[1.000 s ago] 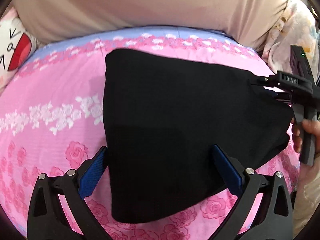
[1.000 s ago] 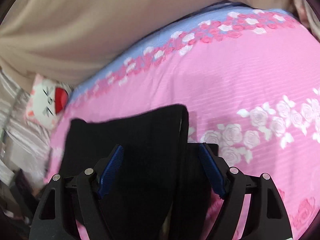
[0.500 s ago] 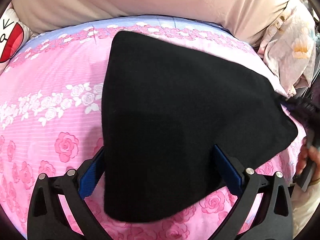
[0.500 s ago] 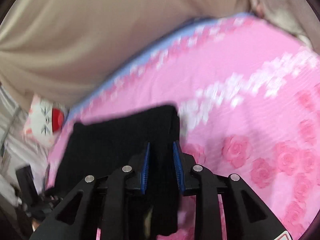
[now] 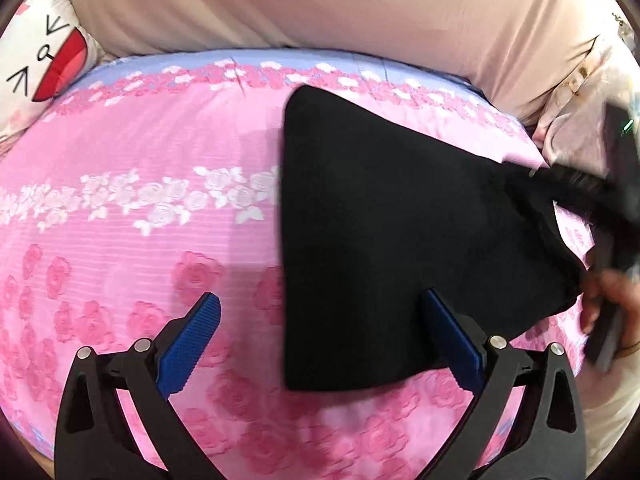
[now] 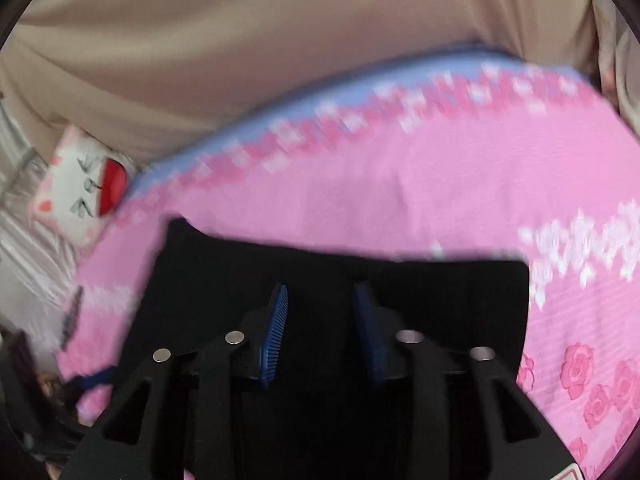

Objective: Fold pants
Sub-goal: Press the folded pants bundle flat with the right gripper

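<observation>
The black pants (image 5: 392,240) lay folded on the pink floral bedspread (image 5: 140,240). The left gripper (image 5: 320,328) stood wide apart, grasping nothing. The right gripper (image 6: 320,312), jaws just reopened, hovered released above the cloth.

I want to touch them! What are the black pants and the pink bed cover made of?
Black pants: probably soft knit or fleece, matte with no shine; the exact fabric is unclear. Pink bed cover: looks like woven cotton, printed with roses and fine ribbed stripes.
</observation>
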The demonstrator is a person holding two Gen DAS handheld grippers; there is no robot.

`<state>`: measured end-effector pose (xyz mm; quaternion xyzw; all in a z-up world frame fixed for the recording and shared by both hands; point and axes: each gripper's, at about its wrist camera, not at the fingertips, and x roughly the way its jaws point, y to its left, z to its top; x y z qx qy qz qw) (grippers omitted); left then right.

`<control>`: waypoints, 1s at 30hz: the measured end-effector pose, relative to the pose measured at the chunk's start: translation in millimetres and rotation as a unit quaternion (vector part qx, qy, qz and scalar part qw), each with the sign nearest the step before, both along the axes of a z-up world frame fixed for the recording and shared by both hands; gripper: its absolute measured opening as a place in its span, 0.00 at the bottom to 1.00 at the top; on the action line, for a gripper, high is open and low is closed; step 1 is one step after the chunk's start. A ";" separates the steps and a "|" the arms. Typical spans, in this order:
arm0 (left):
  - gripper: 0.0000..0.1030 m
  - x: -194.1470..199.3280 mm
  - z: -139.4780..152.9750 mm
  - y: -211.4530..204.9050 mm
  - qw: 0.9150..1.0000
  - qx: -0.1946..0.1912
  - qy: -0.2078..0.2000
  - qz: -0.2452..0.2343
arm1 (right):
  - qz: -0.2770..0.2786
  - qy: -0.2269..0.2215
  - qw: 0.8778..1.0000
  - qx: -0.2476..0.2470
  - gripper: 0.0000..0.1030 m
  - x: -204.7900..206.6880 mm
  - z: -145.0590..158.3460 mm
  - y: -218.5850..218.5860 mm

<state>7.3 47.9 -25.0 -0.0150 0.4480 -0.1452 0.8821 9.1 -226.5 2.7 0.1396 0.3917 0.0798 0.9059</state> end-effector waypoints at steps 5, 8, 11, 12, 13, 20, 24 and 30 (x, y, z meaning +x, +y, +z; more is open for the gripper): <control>0.95 -5.1 5.0 7.4 1.000 -0.016 -0.006 0.007 | 0.125 0.019 0.992 -0.014 0.38 35.1 -8.4 91.0; 0.95 -9.1 7.2 9.3 1.000 -0.013 -0.011 0.006 | 0.137 0.039 0.988 -0.061 0.39 74.9 -42.9 137.1; 0.95 -12.9 9.1 12.4 1.000 -0.012 -0.012 0.010 | 0.133 0.032 0.987 -0.082 0.45 97.5 -58.7 152.2; 0.95 -14.0 9.4 13.8 1.000 -0.012 -0.013 0.012 | 0.131 0.029 0.988 -0.076 0.46 99.0 -53.9 151.8; 0.95 -14.1 9.9 14.4 1.000 -0.011 -0.013 0.012 | 0.130 0.025 0.989 -0.069 0.46 97.4 -50.4 148.8; 0.95 -17.3 23.5 16.7 0.999 -0.005 -0.037 0.012 | 0.058 -0.041 0.997 -0.022 0.47 2.6 -1.5 46.0; 0.95 -5.9 22.9 -11.2 0.999 -0.009 -0.036 -0.009 | -0.037 0.024 0.999 -0.014 0.07 -3.2 -31.8 -47.1; 0.95 -2.7 20.6 -52.6 0.999 0.009 -0.036 -0.028 | -0.036 -0.040 0.998 0.025 0.15 -74.5 7.0 -64.2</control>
